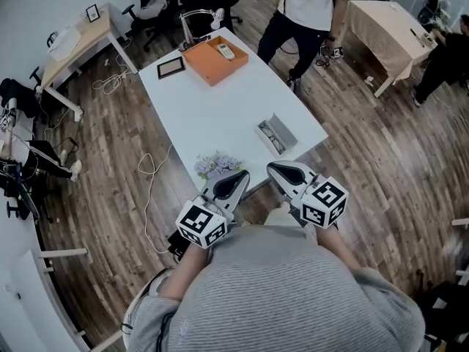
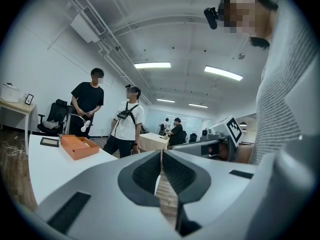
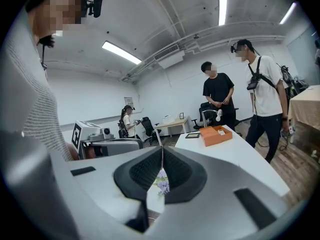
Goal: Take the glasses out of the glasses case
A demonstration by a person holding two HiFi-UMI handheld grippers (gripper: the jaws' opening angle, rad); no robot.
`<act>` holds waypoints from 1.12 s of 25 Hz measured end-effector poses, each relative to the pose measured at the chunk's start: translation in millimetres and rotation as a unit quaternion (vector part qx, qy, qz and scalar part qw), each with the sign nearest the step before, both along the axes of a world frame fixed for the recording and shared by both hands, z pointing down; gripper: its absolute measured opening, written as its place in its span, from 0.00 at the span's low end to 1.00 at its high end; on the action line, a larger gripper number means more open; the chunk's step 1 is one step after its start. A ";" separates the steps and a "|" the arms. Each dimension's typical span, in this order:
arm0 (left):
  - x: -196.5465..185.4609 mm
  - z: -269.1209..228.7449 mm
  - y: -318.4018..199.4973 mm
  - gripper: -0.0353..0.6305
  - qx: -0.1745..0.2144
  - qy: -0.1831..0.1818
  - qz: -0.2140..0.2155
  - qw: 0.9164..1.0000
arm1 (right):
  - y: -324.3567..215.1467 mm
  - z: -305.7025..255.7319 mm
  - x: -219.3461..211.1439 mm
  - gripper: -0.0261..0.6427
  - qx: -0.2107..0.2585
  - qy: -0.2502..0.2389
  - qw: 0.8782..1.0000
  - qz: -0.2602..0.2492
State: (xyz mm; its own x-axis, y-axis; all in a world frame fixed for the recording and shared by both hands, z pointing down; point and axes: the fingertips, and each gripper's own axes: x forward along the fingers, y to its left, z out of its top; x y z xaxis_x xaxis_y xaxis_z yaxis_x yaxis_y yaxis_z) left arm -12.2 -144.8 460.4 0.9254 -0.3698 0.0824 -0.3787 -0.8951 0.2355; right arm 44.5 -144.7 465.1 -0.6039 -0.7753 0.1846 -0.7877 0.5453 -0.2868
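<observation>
An open grey glasses case (image 1: 281, 132) lies near the right edge of the white table (image 1: 220, 101), with dark glasses (image 1: 270, 136) inside it. My left gripper (image 1: 240, 176) and right gripper (image 1: 277, 169) are held side by side close to my body, at the table's near end and short of the case. Both are shut with nothing between the jaws. The left gripper view shows its jaws (image 2: 161, 156) pressed together, and so does the right gripper view (image 3: 161, 151). Neither gripper view shows the case.
A small bunch of pale purple flowers (image 1: 218, 166) lies on the near end of the table, just ahead of the left gripper. An orange box (image 1: 215, 59) and a black frame (image 1: 171, 67) sit at the far end. Two people (image 1: 308, 13) stand beyond it. Cables (image 1: 150, 189) trail on the floor at left.
</observation>
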 end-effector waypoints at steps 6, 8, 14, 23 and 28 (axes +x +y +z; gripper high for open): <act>11.4 -5.4 -10.9 0.09 -0.003 0.009 -0.007 1.000 | -9.2 -0.4 9.9 0.06 -0.005 0.005 1.000 -0.012; 15.6 -6.5 -14.3 0.09 -0.003 0.010 -0.008 1.000 | -12.0 -1.6 14.4 0.06 -0.005 0.003 1.000 -0.013; 23.6 -1.9 -16.7 0.09 -0.005 0.007 -0.012 1.000 | -16.1 1.8 21.2 0.06 -0.007 0.006 1.000 -0.017; 27.7 -0.5 -25.1 0.09 0.015 -0.005 -0.017 1.000 | -31.1 6.2 28.9 0.06 0.002 0.004 1.000 -0.013; 28.9 1.2 -24.1 0.09 0.017 -0.010 -0.017 1.000 | -34.0 9.7 29.2 0.06 0.004 0.010 1.000 -0.017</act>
